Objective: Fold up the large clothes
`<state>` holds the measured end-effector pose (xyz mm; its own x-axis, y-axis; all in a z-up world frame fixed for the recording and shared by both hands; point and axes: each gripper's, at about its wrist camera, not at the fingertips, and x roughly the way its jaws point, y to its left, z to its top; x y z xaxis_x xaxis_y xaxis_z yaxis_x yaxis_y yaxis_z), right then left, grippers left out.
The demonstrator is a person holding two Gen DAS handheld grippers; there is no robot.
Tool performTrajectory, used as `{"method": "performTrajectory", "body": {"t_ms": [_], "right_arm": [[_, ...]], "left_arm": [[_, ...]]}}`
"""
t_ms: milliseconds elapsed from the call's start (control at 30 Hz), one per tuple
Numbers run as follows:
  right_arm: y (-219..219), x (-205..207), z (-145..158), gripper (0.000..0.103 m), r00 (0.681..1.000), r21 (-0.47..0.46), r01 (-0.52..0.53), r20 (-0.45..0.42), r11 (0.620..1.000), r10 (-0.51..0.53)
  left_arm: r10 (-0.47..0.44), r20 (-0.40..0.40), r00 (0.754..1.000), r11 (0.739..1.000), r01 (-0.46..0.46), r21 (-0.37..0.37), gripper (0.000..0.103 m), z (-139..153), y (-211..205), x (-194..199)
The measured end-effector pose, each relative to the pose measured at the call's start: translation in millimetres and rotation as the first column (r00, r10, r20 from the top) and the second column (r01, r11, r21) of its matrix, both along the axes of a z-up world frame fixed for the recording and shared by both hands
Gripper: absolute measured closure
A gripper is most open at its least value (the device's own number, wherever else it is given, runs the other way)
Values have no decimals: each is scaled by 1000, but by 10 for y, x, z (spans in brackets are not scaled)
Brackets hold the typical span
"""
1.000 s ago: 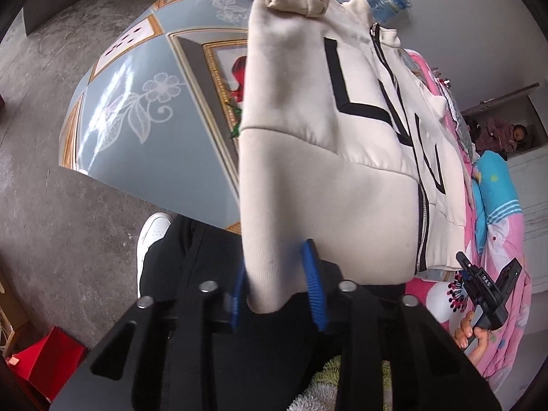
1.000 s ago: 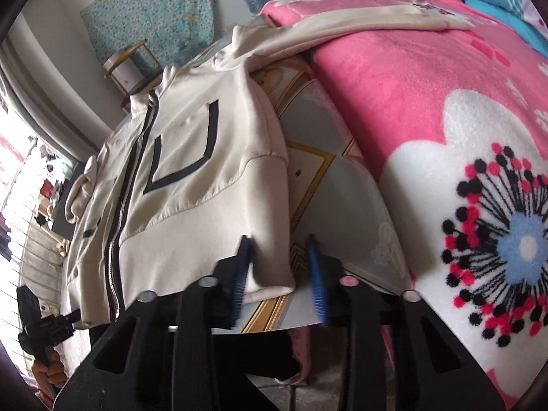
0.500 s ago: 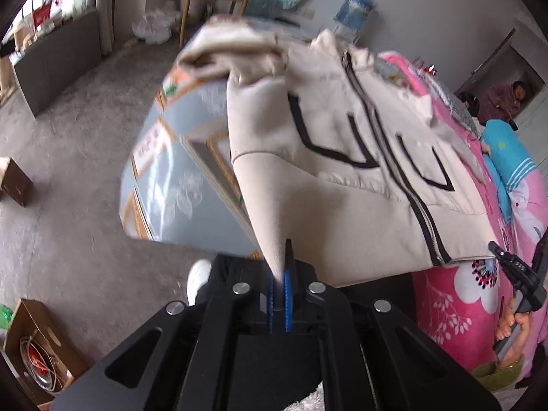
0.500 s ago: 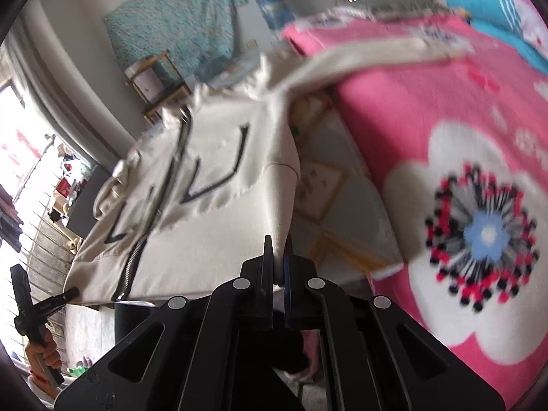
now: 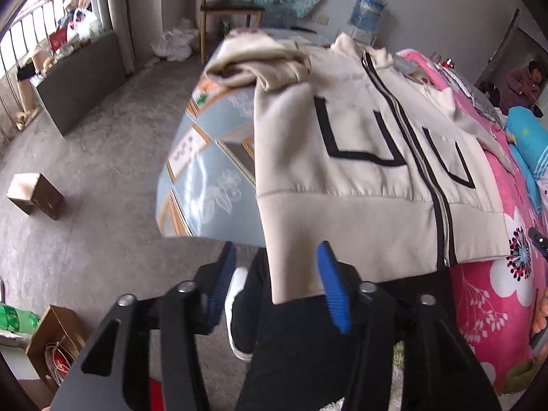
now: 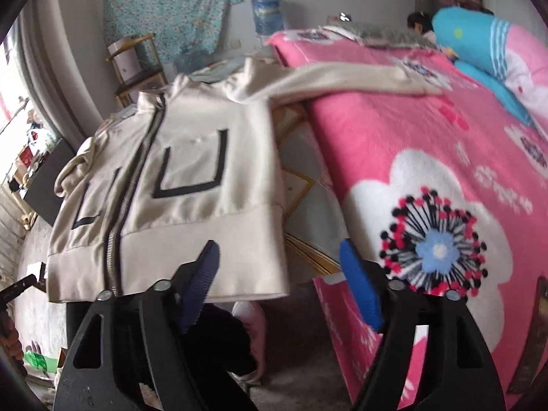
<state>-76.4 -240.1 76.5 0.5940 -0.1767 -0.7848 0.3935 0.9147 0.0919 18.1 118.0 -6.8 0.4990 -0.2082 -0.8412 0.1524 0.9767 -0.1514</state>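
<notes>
We find the left gripper (image 5: 277,284) angled steeply down at the bottom centre of its view, jaws apart and just opened. The near left corner of the cream jacket (image 5: 359,178) hangs between its blue pads (image 5: 330,287); the right pad looks to brush the cloth, the left one stands clear, and nothing is clamped.

The right gripper (image 6: 281,284) is likewise tilted downward, jaws wide and just opened. The jacket's hem corner (image 6: 274,281) sits in the gap, apart from the right pad; contact with the left pad cannot be determined.

The jacket lies zipped and front up on the patterned table (image 5: 205,178), its waistband overhanging the near edge. One sleeve (image 6: 349,78) stretches onto the pink blanket (image 6: 411,157) at upper right of the right view; the other is bunched (image 5: 253,68) at the table's far left corner in the left view.

Bare concrete floor (image 5: 85,171) fills the left of the left view, with a small box (image 5: 34,195) on it. The blanket's edge sits just beside the table on the right.
</notes>
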Motion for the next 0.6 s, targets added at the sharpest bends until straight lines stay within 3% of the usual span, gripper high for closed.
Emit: {"method": "performTrajectory", "body": {"t_ms": [233,400,600], "right_arm": [[646,679,98,15,976,-5,-210,49,978,210],[1302,1367,-134,15,924,24,-383,-2,924,383],[1739,1881,-351,11,883,30,-464,-63,885,465]], "left_arm": [[23,122,992,999,-26,23,35,302,-81,343],[35,179,983,998,-44,50,33,440,-153,710],[15,238,971,993,-44,114,30,544,-269,1075]]}}
